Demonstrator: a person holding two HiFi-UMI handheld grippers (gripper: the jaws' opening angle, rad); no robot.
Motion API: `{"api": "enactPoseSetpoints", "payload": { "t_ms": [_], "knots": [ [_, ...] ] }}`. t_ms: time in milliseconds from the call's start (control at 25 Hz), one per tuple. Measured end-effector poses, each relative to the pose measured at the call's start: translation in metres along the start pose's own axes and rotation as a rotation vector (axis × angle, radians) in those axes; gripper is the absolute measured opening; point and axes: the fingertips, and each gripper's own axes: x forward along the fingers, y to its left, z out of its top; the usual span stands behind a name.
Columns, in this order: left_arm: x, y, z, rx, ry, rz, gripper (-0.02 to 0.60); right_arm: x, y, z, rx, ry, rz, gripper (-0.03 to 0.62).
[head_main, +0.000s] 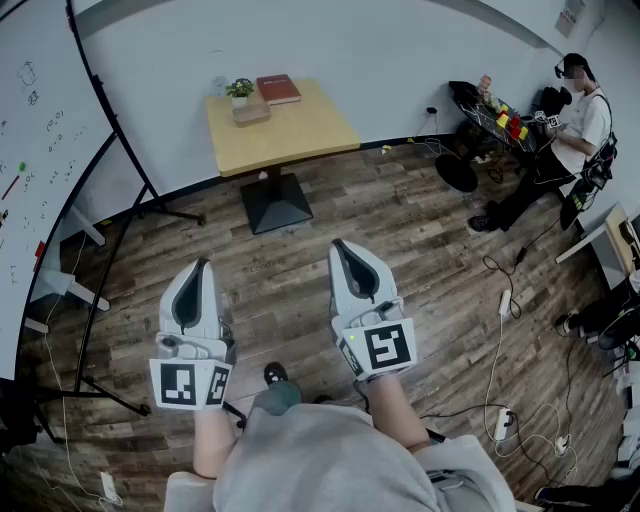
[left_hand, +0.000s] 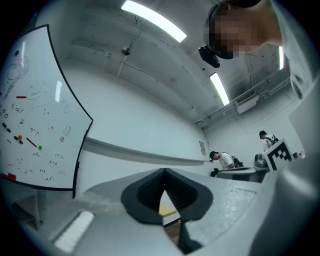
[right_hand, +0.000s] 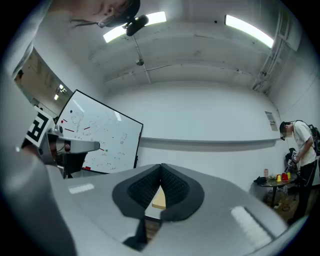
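Observation:
In the head view my left gripper (head_main: 203, 264) and my right gripper (head_main: 337, 244) hang side by side over the wood floor, both aimed at a small yellow-topped table (head_main: 300, 130) ahead. Each is shut with its tips together and nothing between them. The table carries a red book (head_main: 278, 89), a small potted plant (head_main: 240, 92) and a low box (head_main: 252, 113). In the left gripper view the left gripper (left_hand: 164, 171) is closed, a sliver of the table (left_hand: 167, 210) showing below the tips. The right gripper (right_hand: 161, 166) is closed too, with the table (right_hand: 159, 200) seen through the gap.
A whiteboard on a black wheeled stand (head_main: 40, 170) fills the left side. At the far right a person in a white shirt (head_main: 585, 120) stands at a dark table with coloured items (head_main: 500, 115). Cables and a power strip (head_main: 500, 425) lie on the floor at right.

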Motion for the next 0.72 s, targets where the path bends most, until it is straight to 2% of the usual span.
{"api": "enactPoseSetpoints", "payload": {
  "t_ms": [320,720],
  "knots": [
    [-0.001,0.0,0.004,-0.005,-0.009,-0.01,0.005,0.0,0.003,0.004,-0.002,-0.002,-0.004,0.0],
    [0.021,0.021,0.0,-0.01,-0.02,-0.03,0.005,0.028,-0.001,0.003,0.011,-0.03,-0.04,0.0]
  ]
}}
